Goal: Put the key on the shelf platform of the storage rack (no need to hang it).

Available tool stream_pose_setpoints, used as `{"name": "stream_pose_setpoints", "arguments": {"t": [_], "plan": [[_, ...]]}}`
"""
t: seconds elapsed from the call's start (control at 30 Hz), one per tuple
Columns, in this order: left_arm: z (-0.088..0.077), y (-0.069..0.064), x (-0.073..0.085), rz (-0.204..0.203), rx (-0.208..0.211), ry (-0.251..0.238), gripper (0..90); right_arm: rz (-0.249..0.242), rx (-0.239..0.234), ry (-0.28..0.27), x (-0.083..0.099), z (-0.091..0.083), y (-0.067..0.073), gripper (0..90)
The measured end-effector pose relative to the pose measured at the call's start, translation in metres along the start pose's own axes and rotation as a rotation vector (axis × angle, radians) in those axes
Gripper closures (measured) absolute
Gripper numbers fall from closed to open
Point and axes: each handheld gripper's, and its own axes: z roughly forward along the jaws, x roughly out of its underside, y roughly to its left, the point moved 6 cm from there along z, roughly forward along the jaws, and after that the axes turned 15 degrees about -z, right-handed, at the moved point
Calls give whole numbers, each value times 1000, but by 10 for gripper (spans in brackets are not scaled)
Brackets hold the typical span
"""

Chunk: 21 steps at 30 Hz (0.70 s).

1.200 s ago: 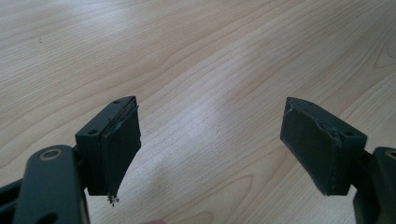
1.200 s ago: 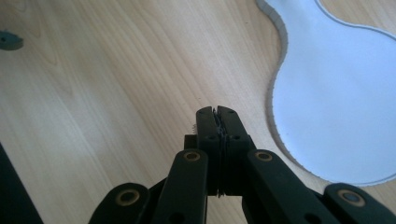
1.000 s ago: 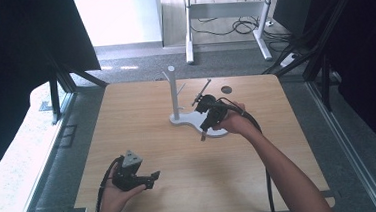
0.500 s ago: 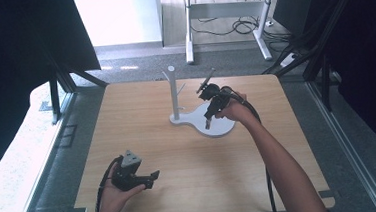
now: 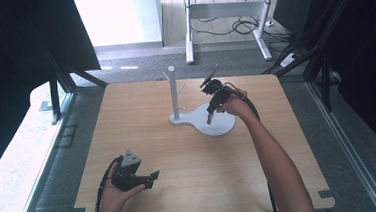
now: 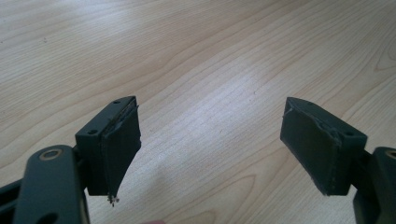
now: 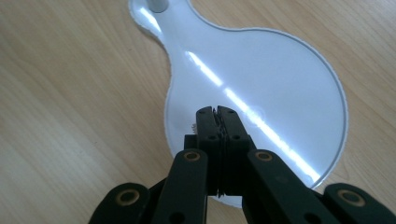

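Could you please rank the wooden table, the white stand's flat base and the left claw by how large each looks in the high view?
1. Wooden table, by far the largest.
2. White stand's flat base.
3. Left claw, which looks somewhat smaller than the base, though it lies nearer the camera, so that gap is unsure.

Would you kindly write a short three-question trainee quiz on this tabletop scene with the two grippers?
1. True or false: the right gripper is shut, its tips over the white base.
2. What stands on the narrow end of the base? A) a bottle B) a post with pegs C) a lamp
3. Fill in: the left gripper is ____, with bare table between its jaws.

Key: 1 true; 2 B; 3 open.
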Motion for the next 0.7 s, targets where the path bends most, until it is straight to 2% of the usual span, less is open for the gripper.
{"name": "stream_pose_setpoints", "arguments": {"t": [0.17, 0.33, 0.7], "plan": [[0, 0, 0, 0, 2, 0, 204, 33, 5, 6, 5, 7, -10, 890], [1, -1, 1, 3, 3, 2, 204, 38, 0, 10, 10, 16, -12, 889], [3, -3, 2, 10, 4, 11, 204, 69, 30, 14, 18, 35, -22, 884]]}}
